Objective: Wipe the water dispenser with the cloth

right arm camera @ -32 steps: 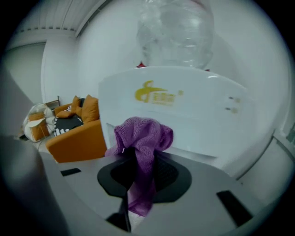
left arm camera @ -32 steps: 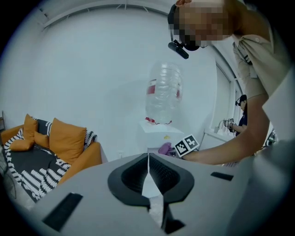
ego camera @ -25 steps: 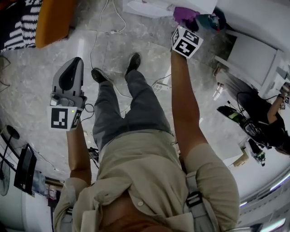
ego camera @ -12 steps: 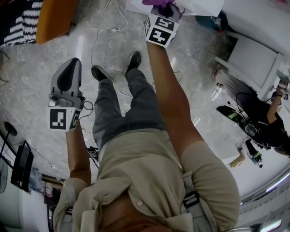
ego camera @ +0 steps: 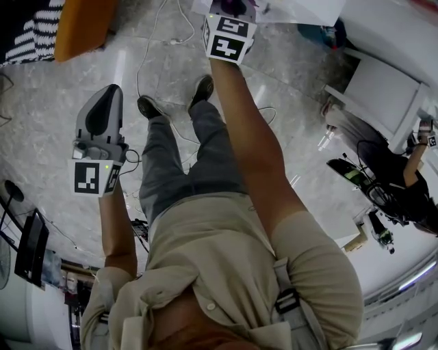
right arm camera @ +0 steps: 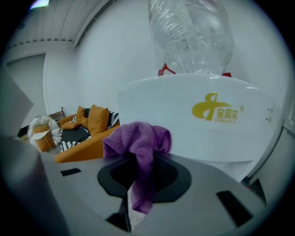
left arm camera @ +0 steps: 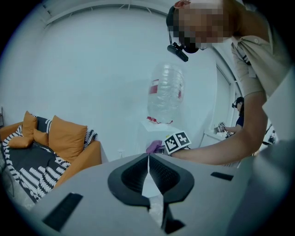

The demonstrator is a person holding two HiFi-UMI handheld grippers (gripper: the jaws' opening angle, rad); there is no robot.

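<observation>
Count: two grippers, one cloth, one water dispenser, one bottle, one sofa with two orange cushions.

Left gripper [ego camera: 105, 116]: sits at 9 o'clock in the head view. The person's left forearm is bent at the elbow and held close to the body, with the tool pointing toward 12 o'clock over the marble floor [ego camera: 41, 123]. Its own view shows the tongs pressed together with nothing between them. In that view the sofa [left arm camera: 78, 159] lies at 9 o'clock, and the two cushions [left arm camera: 67, 138] stand side by side against its back.

Right gripper [ego camera: 231, 20]: sits at 12 o'clock in the head view. The right arm is stretched almost straight out from the shoulder, with the marker cube uppermost. The tongs are clamped on the purple cloth [right arm camera: 136, 140]. The cloth bunches above the tips, and one fold hangs down between them.

Water dispenser [right arm camera: 203, 124]: white, with a yellow logo on its front panel. In the right gripper view it fills the field from 12 to 3 o'clock, directly behind the cloth. Whether the cloth touches the panel cannot be told. The clear bottle [right arm camera: 193, 32] stands inverted on top of it at 12 o'clock.
</observation>
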